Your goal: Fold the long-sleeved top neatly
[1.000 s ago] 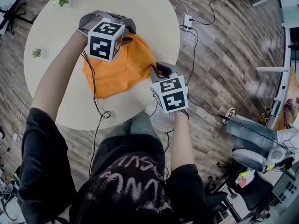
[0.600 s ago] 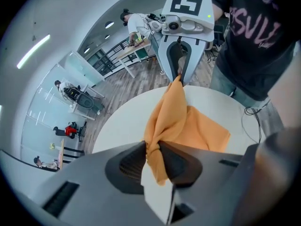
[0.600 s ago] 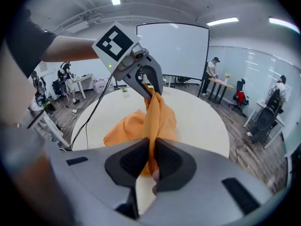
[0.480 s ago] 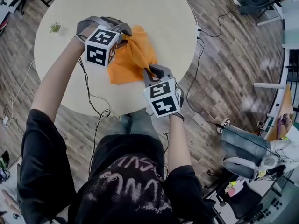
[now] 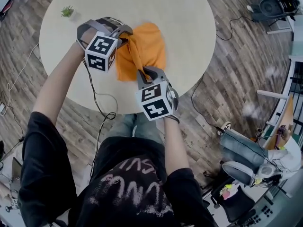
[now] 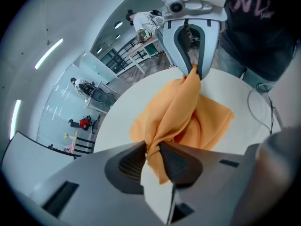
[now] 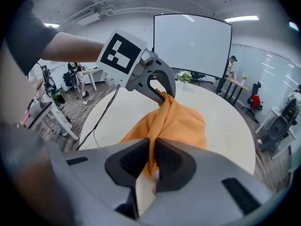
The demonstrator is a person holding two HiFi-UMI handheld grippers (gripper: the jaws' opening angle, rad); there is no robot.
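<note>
Both hand-held tools had just swept across the round table [image 5: 189,13], and the orange long-sleeved top [image 5: 149,44] came with them. A second before, it had lain as a broad, loose sheet. It was now gathered into a raised ridge strung between the two grips, with the rest of it slumped on the tabletop just right of centre.

The left gripper [image 5: 127,35], at 9 o'clock of the garment, was clamped on a bunch of the orange cloth, its jaws standing narrow with fabric squeezed between the pads. The right gripper [image 5: 142,72], at 6 o'clock of the garment, was likewise pinched tight on a fold, and had drawn closer to its partner.

The shift suggested the top was being repositioned or gathered, not yet laid flat. No neat fold showed, and neither sleeve could be picked out in the bundle.

The table rim ran close beneath the right gripper at 6 o'clock, leaving little margin on that side. A cable [image 5: 93,90] trailed over the rim at 7 o'clock, and a small plant [image 5: 67,11] sat near the edge at 10 o'clock. Bare tabletop lay from 12 to 3 o'clock, the likeliest room for spreading the cloth.
</note>
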